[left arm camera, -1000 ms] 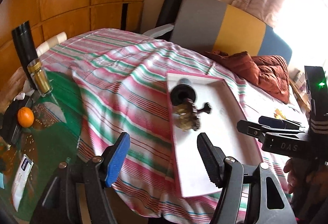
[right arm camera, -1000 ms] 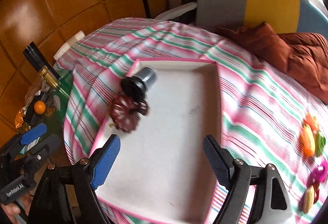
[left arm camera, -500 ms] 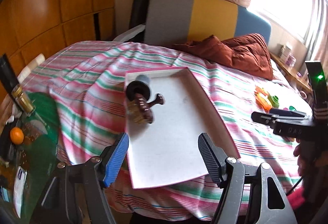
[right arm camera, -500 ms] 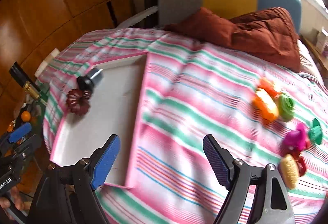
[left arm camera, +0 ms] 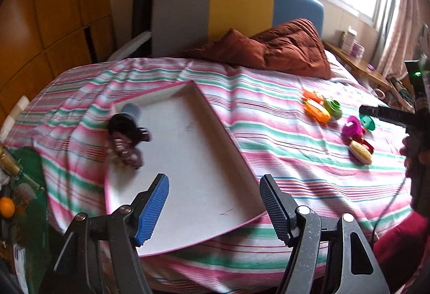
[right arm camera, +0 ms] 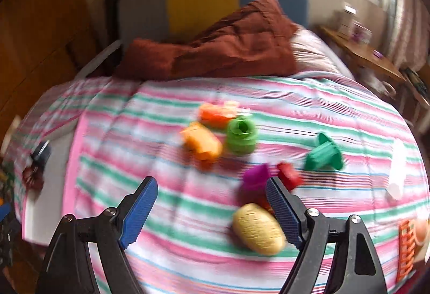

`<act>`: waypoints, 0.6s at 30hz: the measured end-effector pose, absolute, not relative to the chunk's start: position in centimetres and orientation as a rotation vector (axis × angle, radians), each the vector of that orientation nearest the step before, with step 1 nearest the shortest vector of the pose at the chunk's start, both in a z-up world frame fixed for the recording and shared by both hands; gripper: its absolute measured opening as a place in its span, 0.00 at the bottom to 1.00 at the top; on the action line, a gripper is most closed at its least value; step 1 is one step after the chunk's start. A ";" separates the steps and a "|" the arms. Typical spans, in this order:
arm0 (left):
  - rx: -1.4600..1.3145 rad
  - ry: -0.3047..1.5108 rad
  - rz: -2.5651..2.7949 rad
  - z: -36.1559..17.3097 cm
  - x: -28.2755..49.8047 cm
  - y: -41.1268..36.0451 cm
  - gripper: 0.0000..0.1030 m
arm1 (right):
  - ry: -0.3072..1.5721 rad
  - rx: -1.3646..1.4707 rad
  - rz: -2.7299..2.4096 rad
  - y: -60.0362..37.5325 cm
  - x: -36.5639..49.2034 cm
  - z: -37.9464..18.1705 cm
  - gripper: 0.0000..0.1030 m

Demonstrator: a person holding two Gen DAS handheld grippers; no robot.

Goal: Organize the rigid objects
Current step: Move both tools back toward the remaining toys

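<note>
Both claws agape, empty: left claw [left arm camera: 213, 204] over tray [left arm camera: 204, 116], right claw [right arm camera: 212, 206] over toys [right arm camera: 237, 159].

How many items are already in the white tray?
2, both in the tray's far-left corner: a dark cylindrical piece against the far rim, and a dark brown flower-shaped piece just in front of it. Motion blur could be hiding something small beside them.
</note>
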State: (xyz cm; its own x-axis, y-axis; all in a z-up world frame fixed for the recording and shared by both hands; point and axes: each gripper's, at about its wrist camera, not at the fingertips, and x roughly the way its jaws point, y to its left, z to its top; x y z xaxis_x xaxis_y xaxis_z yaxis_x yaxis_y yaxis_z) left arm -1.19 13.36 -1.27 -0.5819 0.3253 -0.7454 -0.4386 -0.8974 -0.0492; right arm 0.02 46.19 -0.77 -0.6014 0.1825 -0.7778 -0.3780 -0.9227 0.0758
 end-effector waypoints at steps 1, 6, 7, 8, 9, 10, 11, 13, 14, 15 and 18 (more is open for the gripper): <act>-1.120 0.202 2.441 -1.4 -1.3 14.0 0.69 | 0.380 -1.154 2.493 47.8 0.5 -0.9 0.82; -1.131 0.233 2.378 -2.0 -1.8 17.2 0.69 | 0.678 -0.988 2.261 54.5 3.9 -2.6 0.82; -1.135 0.235 2.367 -2.2 -2.0 17.8 0.69 | 0.749 -0.970 2.220 55.6 4.6 -2.8 0.82; -1.144 0.237 2.352 -2.4 -2.3 18.6 0.69 | 0.808 -0.929 2.187 56.5 5.3 -2.9 0.82; -1.157 0.235 2.332 -2.6 -2.6 19.4 0.69 | 0.837 -0.904 2.163 57.1 5.7 -2.8 0.82; -1.169 0.230 2.315 -2.8 -2.9 20.0 0.69 | 0.859 -0.893 2.143 57.3 6.1 -2.9 0.82; -1.181 0.225 2.294 -3.0 -3.3 20.9 0.69 | 0.888 -0.894 2.127 57.7 6.3 -3.1 0.82; -1.188 0.238 2.267 -3.3 -3.9 22.7 0.69 | 0.959 -0.911 2.117 58.2 6.4 -3.7 0.82; -1.190 0.245 2.255 -3.4 -4.1 23.5 0.69 | 0.978 -0.921 2.117 58.2 6.3 -3.9 0.82; -1.190 0.252 2.243 -3.6 -4.4 24.4 0.69 | 0.982 -0.929 2.120 58.1 6.2 -3.9 0.82; -1.204 0.279 2.213 -4.1 -5.5 27.3 0.70 | 0.966 -0.940 2.144 57.8 6.1 -3.7 0.82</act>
